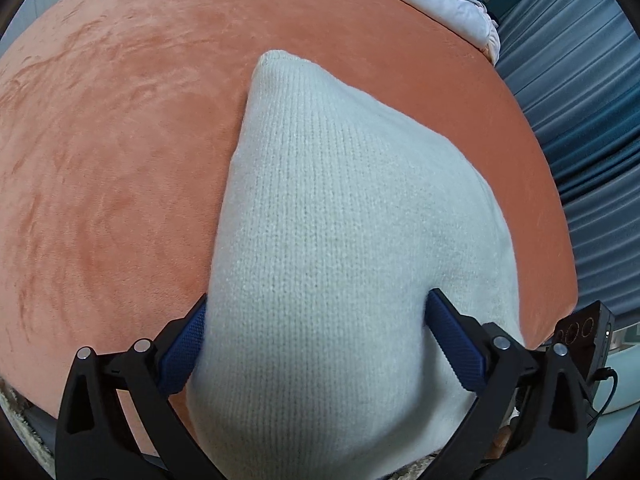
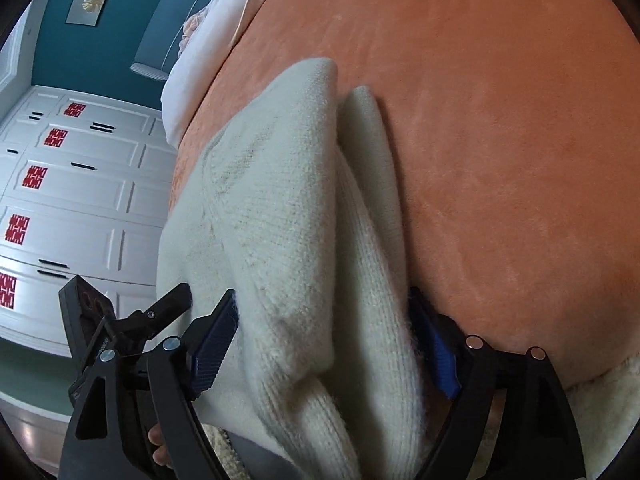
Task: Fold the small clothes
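I see my left gripper (image 1: pixel 316 340) angled down with jaws spread wide, the cream knit sweater (image 1: pixel 340 240) bulging between the blue pads (image 1: pixel 456 344) at bottom center. My right gripper (image 2: pixel 324 344) also straddles the sweater (image 2: pixel 288 220), jaws wide, not clamping. Bare orange blanket (image 1: pixel 112 140) fills the left side; its edge meets blue curtains (image 1: pixel 580 100) at right.

Red paper cut-outs (image 2: pixel 35 177) on the white wardrobe doors (image 2: pixel 80 184), at the left of the right wrist view, look like the double-happiness character 囍, though distortion blurs them. Nothing else reads.
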### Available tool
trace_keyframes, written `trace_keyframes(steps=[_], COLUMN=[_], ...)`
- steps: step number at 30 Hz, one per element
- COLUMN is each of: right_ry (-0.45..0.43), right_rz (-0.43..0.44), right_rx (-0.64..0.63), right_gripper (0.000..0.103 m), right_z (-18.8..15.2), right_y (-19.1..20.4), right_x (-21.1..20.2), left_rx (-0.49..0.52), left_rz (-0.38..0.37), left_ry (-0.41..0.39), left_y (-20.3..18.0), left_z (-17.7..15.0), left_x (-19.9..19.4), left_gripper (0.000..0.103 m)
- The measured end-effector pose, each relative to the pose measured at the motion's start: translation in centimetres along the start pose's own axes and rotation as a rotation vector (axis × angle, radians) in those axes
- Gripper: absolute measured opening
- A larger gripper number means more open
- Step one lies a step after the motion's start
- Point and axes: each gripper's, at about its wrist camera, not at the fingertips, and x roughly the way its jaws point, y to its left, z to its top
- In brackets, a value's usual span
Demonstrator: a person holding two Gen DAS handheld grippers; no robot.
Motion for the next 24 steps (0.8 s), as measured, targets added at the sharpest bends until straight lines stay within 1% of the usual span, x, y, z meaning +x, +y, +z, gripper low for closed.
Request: trace_keyframes(steps=[3,5,6,7,8,9,10,13,15,17,19,21,24], right_ry=[-0.002,-0.009,-0.012,-0.016,-0.022,-0.03,-0.033,-0.045,-0.047,-0.05,-0.054,-0.057,-0.063], right_rz=[0.009,0.001,0.005,0.007,0.006,0.002,0.006,-0.008,-0.036,-0.035,-0.035,-0.036,-0.055], right_rx=[-0.012,-0.025,-0.029,-0.031,-0.037,-0.044,-0.044,-0.067,-0.075,-0.05,-0.02,-0.003,-0.008], right_gripper=[0.085,0.084,0.075,0.067,0.061,0.047,0.039,0.036,0.036,0.036,0.036,0.037,0.037], right_z=[0.4,0.7,0.7,0.5,0.5,0.3,0.2,-0.6,-1.6,-2.8,-3.8,-4.2,-4.0], right_y=[0.8,1.4,1.7,1.9,2.2,2.4,2.6,3.7,4.1,3.6,2.7,2.5,3.2], right_x=[1.3,1.6,1.6,1.2,1.0,0.6,0.2,-1.1,-1.9,-2.7,-2.9,-2.7,-2.7], left_rx=[0.006,0.012,0.018,0.036,0.051,0.069,0.087,0.125,0.143,0.152,0.17,0.191,0.191], left_rz=[0.013,0.016,0.017,0.025,0.025,0.025,0.021,-0.004,-0.007,-0.006,0.01,0.033,0.033], left_ry=[0.013,0.024,0.03,0.034,0.037,0.04,0.044,0.065,0.09,0.108,0.121,0.11,0.113], left_y=[-0.4,-0.6,-0.8,-1.1,-1.4,-1.7,-2.0,-2.4,-2.7,-2.7,-2.7,-3.0,-3.0], left_z=[0.1,0.3,0.3,0.3,0.2,0.4,0.4,0.0,-0.7,-1.4,-2.4,-2.9,-2.5], left_x=[-0.1,-0.3,-0.4,-0.6,-0.8,-1.0,-1.5,-2.9,-3.5,-3.7,-3.6,-3.5,-3.6], left_gripper=[0.098,0.098,0.098,0.093,0.091,0.087,0.081,0.072,0.072,0.072,0.072,0.072,0.072])
